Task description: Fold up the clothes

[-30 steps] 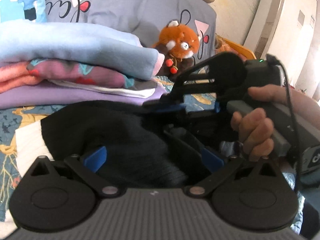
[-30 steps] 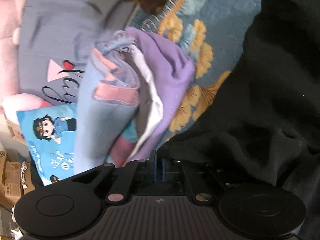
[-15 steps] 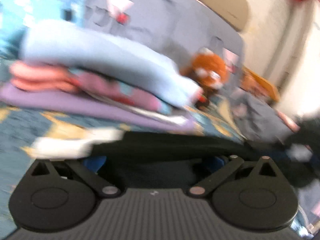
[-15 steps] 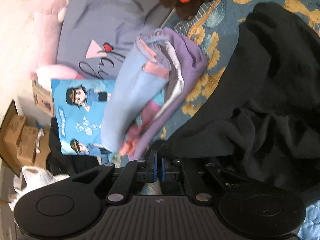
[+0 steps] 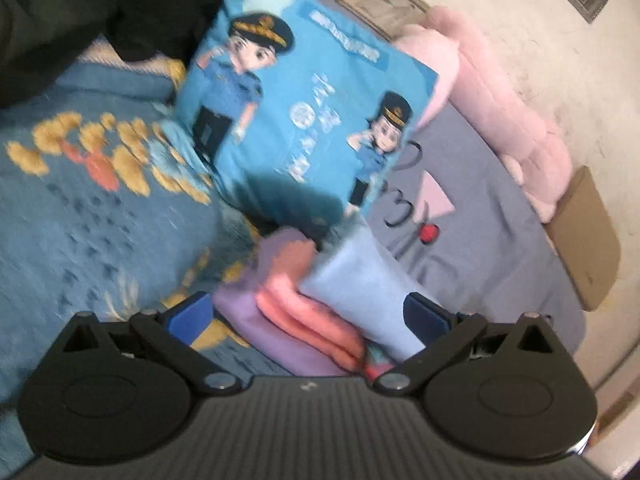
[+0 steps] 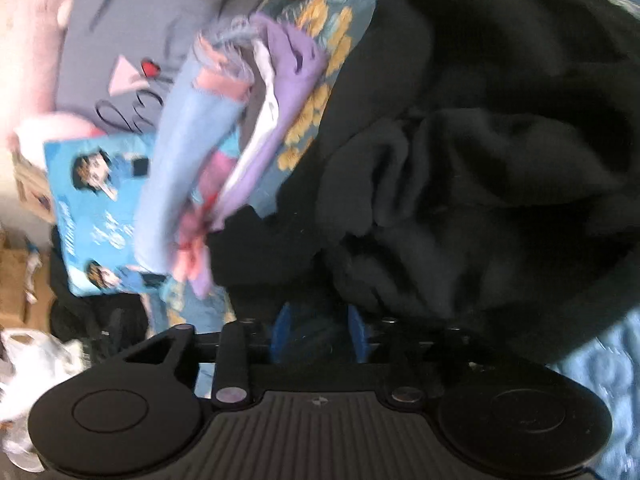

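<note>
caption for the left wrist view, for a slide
Open left gripper facing a stack of folded clothes beside a blue cartoon pillow on the bed.

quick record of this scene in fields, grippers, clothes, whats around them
left gripper: open, nothing between its fingers, facing the folded stack
right gripper: jaws opening, black fabric between them
black garment: rumpled on the bedspread, not folded
folded stack: light blue on top, then pink, purple at the bottom
cartoon pillow: blue, behind the stack
bedspread: blue with yellow pattern
</note>
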A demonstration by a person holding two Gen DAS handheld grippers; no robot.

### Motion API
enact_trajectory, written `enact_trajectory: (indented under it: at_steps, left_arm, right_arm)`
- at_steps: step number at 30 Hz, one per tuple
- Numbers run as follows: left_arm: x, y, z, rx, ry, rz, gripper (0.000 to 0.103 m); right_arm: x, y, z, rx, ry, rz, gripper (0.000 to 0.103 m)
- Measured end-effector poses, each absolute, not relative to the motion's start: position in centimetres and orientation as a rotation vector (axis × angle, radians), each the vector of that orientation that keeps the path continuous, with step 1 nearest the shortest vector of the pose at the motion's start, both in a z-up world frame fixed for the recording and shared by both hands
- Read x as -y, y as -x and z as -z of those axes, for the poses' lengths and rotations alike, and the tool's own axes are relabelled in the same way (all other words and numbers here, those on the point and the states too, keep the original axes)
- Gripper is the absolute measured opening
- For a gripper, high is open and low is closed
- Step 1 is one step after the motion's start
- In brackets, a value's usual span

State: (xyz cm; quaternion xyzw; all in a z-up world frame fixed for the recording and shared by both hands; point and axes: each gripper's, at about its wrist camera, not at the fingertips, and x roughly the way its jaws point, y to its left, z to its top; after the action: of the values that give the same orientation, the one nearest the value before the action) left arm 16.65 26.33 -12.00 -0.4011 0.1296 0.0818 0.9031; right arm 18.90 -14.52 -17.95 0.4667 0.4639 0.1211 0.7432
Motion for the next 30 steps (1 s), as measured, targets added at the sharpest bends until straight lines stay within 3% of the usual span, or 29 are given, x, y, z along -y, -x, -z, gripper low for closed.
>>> enact_trajectory:
  at_steps: [3, 7, 14, 25, 28, 30]
  left_arm:
    - [-24.8, -17.3, 11.6, -0.287, 0.786, -0.133, 0.103]
    - [-23.4, -18.7, 10.7, -0.416, 0.688, -0.025, 0.103]
    - [-22.2, -20.4, 10.7, -0.666, 0.467, 0.314, 0.103]
    - [-24.5, -19.5, 10.8, -0.675, 0.487, 0.399, 0.103]
    - [-24.3, -19.2, 10.3, -0.667, 0.458, 0.461, 0.103]
    - [-24.2, -19.1, 10.2, -0.663, 0.452, 0.484, 0.103]
  right_arm:
    - [13.2, -20.0, 15.4, -0.987, -0.955, -0.314, 0.072]
    - [9.4, -23.6, 13.7, -0.952, -0.987, -0.378, 0.075]
    - [3.8, -27.1, 15.2, -1.013, -1.063, -0.352, 0.076]
    - [-0.5, -29.6, 16.8, -0.957, -1.09, -0.223, 0.075]
    - [-0.7, -29.7, 17.5, -0.934, -1.093, -0.159, 0.069]
    - [-0.5, -29.5, 18.1, -0.912, -1.122, -0.107, 0.052]
